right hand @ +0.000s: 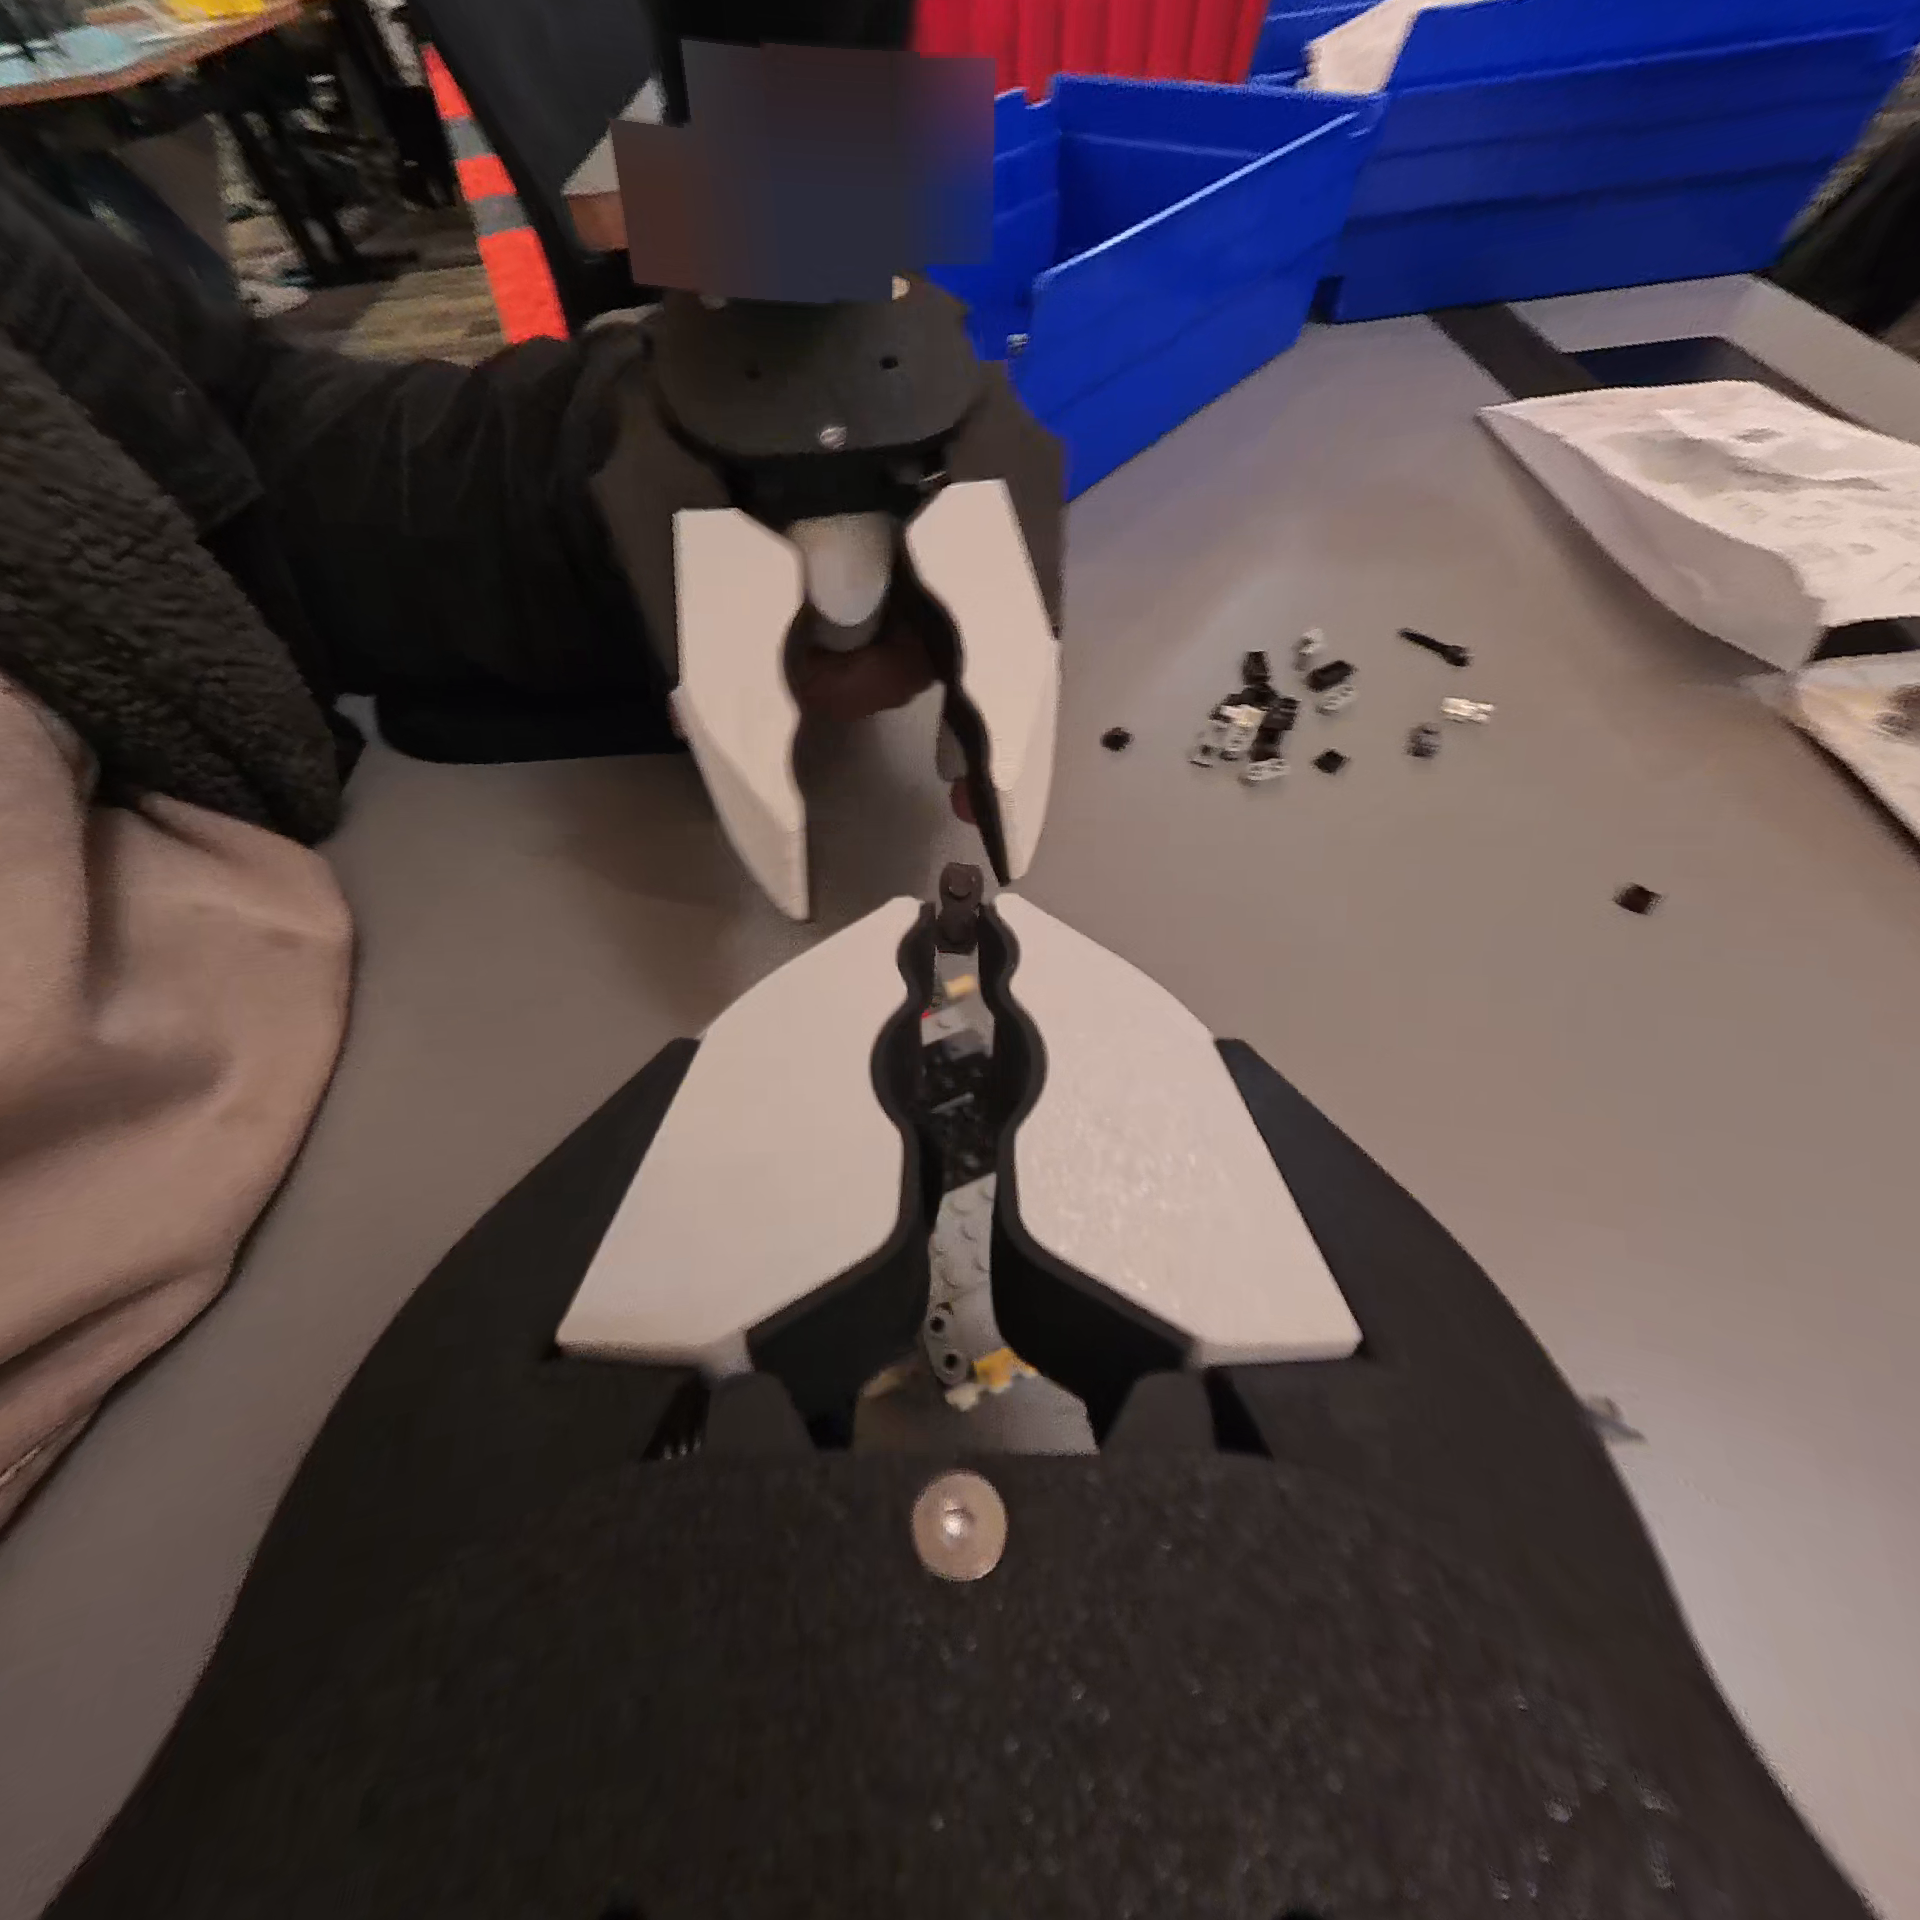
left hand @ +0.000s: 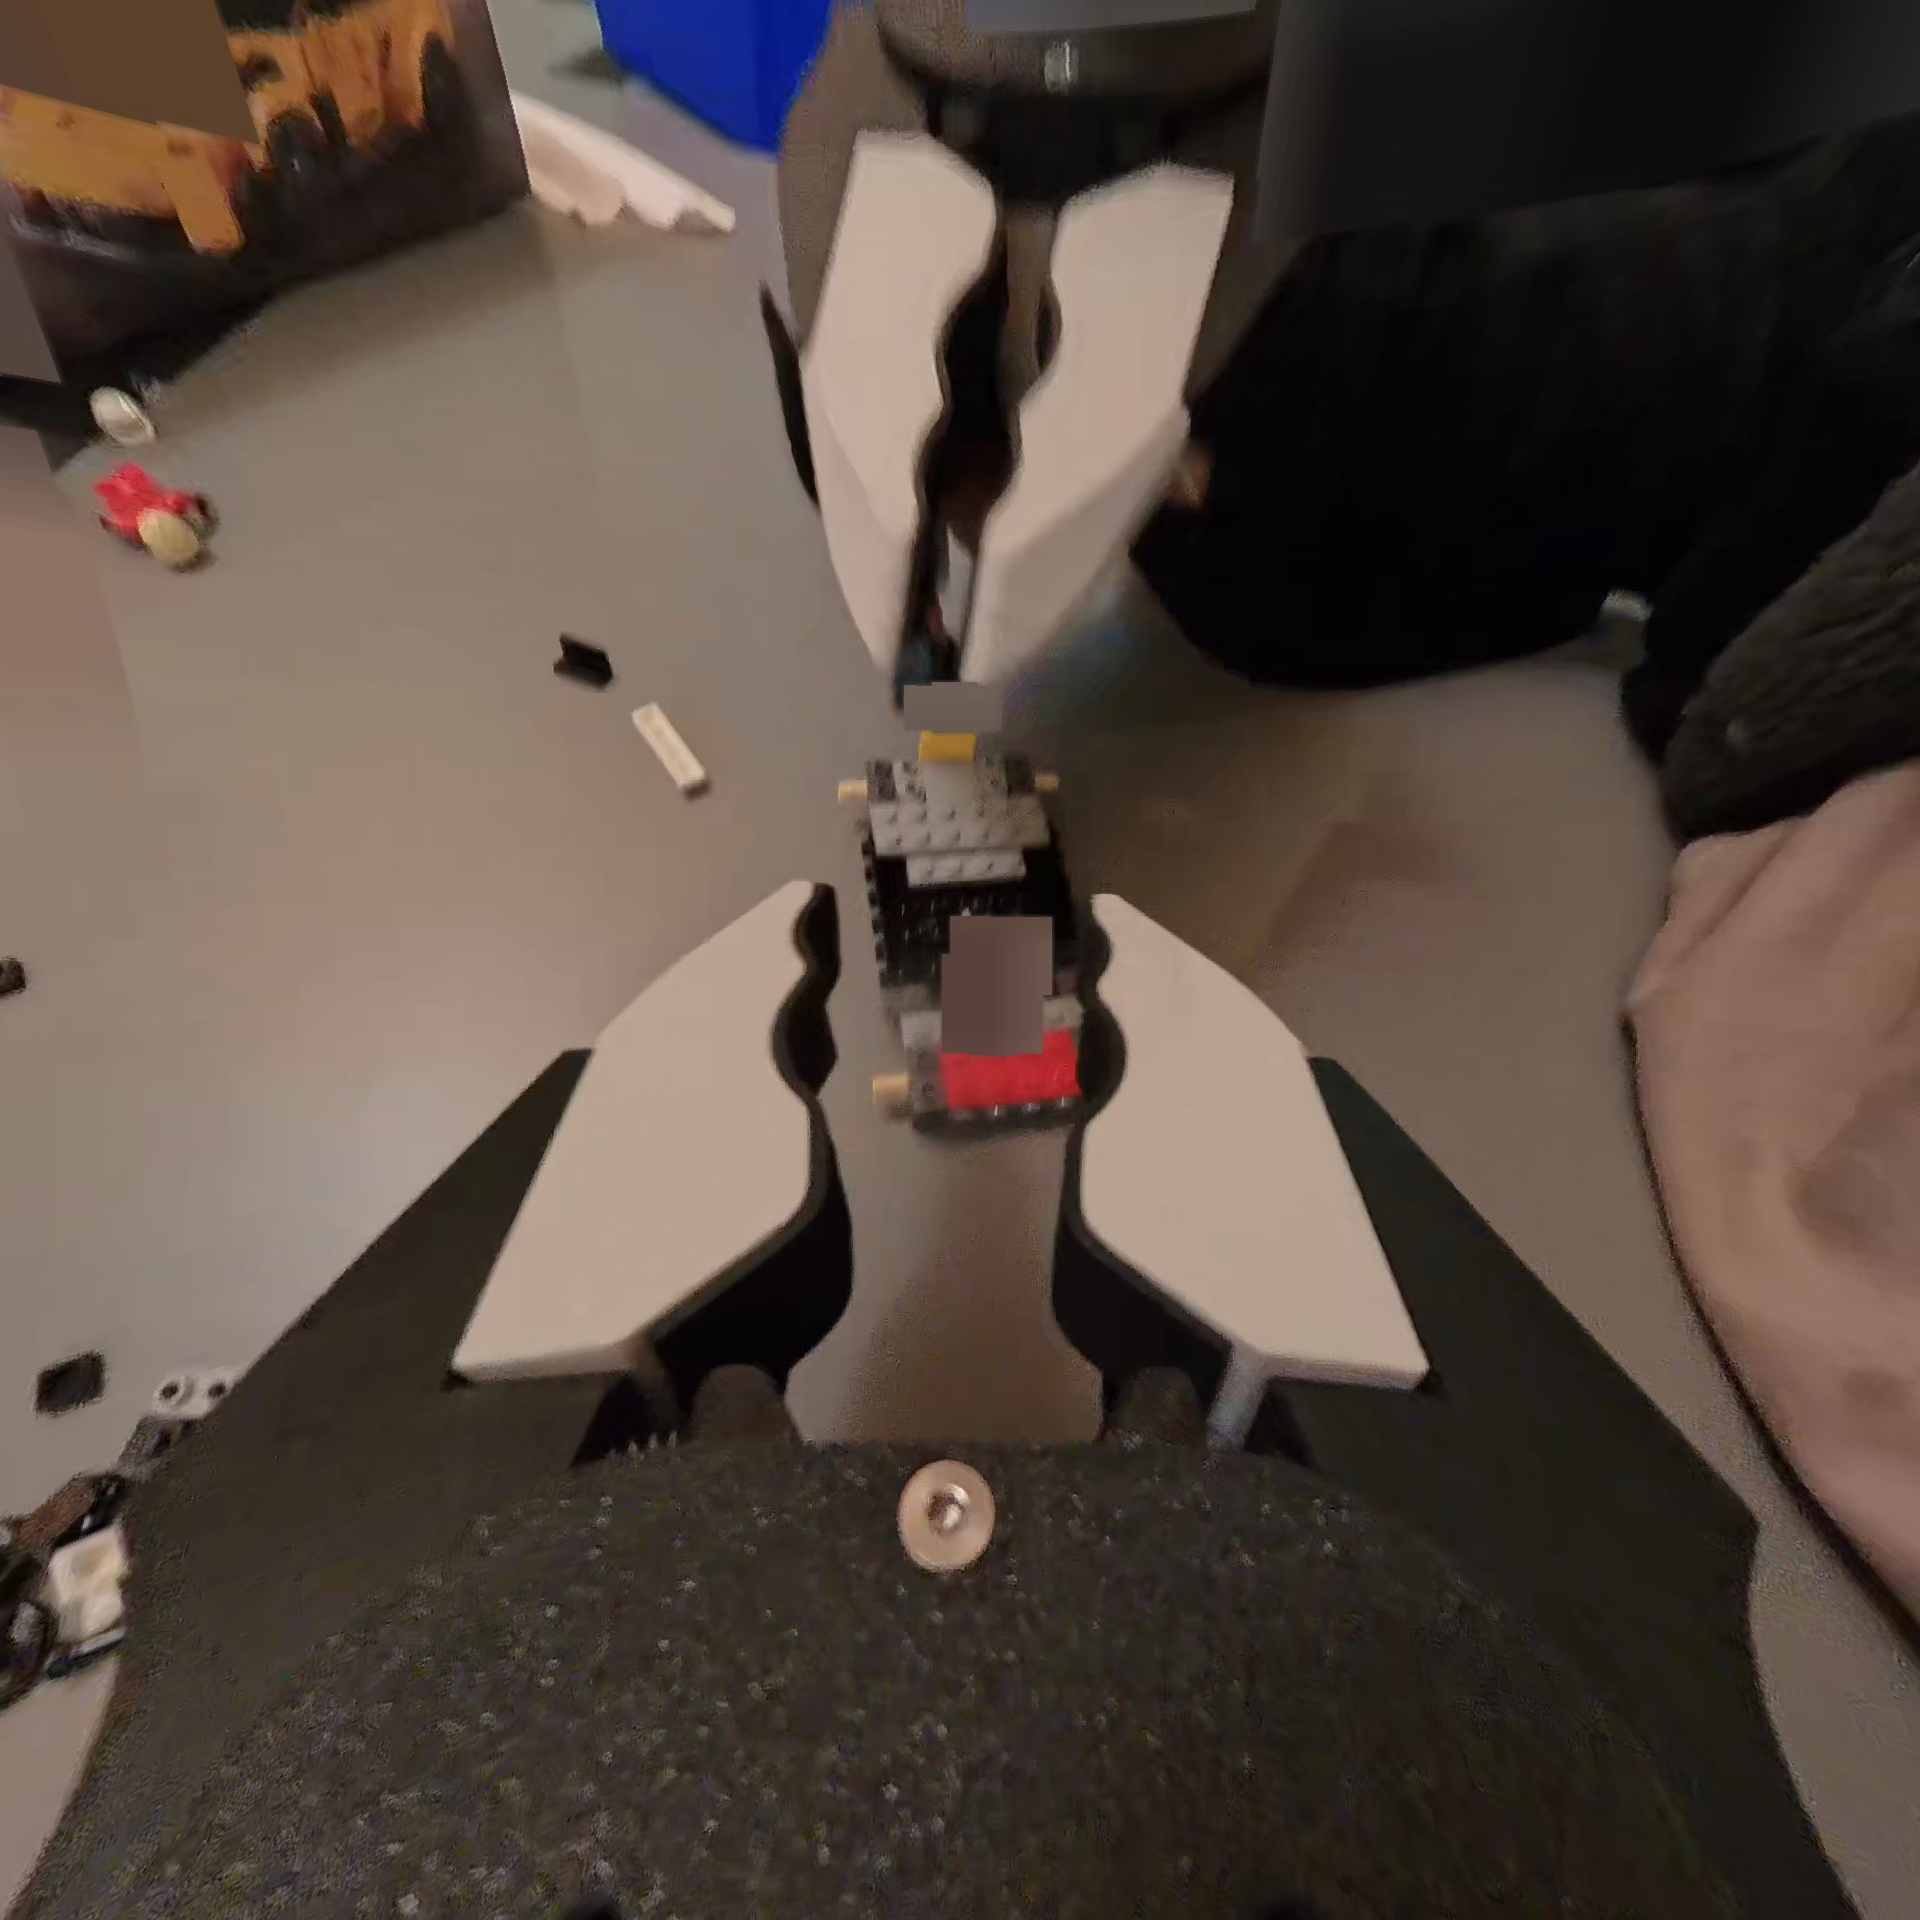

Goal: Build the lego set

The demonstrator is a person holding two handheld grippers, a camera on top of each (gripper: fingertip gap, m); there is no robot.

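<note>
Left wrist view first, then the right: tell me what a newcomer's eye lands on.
The black, grey and red lego model stands at centre on the grey table, between the open jaws of the left gripper, while the right gripper points at its far end. In the right wrist view, that gripper pinches a small dark piece, and blue bins fill the upper right.

blue bins (right hand: 1455, 177) and an orange-striped cone (right hand: 499, 208) behind the grey table (right hand: 1351, 1039).

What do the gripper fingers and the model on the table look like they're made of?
Fingers: probably hard matte white plastic over black edges, from the flat, dull faces. Model: likely moulded plastic bricks, studded, in grey, black, red and yellow. Table: smooth grey top with a soft sheen; its material is unclear.
</note>
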